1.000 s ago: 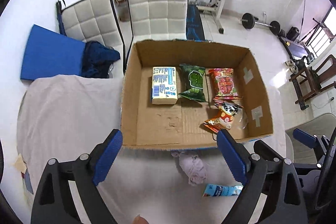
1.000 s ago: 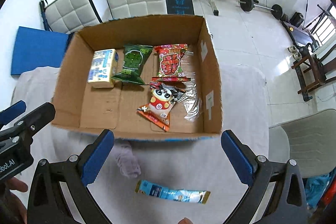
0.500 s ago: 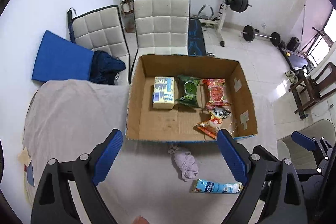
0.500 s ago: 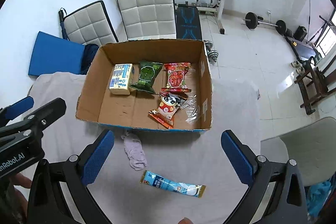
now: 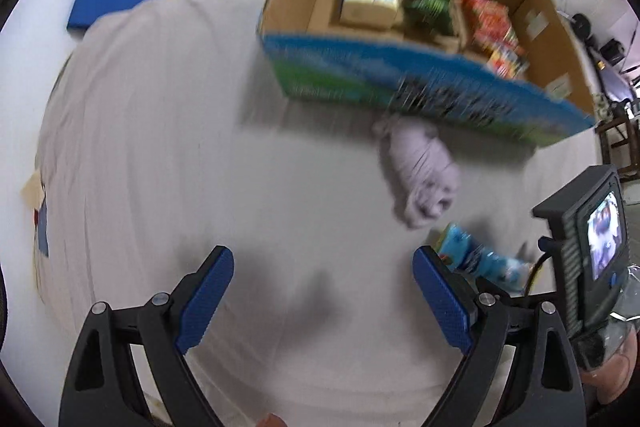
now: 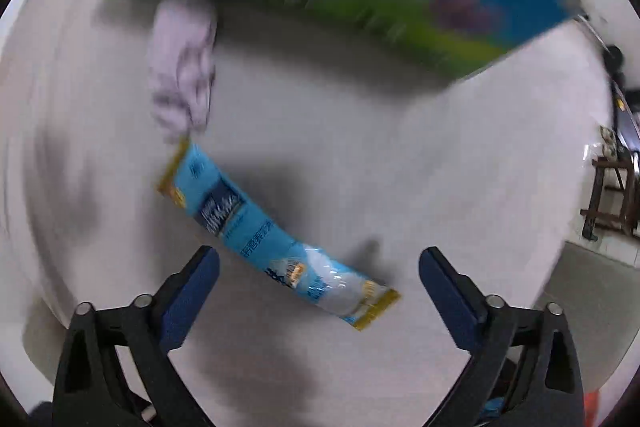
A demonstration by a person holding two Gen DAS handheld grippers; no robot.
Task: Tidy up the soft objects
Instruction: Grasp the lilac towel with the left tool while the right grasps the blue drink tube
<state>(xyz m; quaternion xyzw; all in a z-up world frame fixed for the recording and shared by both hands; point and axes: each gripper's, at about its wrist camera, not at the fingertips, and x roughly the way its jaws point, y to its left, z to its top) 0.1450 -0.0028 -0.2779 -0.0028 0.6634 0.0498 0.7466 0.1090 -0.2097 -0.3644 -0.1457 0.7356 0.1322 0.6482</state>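
While both open, empty claws are dropping from their earlier high view toward the bench, the right claw point(image 6: 319, 269) is nearing the packet point(image 6: 276, 243) lying beside the cloth point(image 6: 182, 67), outside the box point(image 5: 420, 39).

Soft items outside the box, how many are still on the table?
2: a crumpled lilac cloth just in front of the cardboard box, and a blue packet nearer, between the open right hand-held gripper fingers. Blur may hide others.

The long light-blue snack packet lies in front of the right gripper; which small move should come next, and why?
Probably lower the open right gripper straight down and close across the long light-blue snack packet. The packet lies flat on the grey cloth, outside the cardboard box, between the spread fingers.
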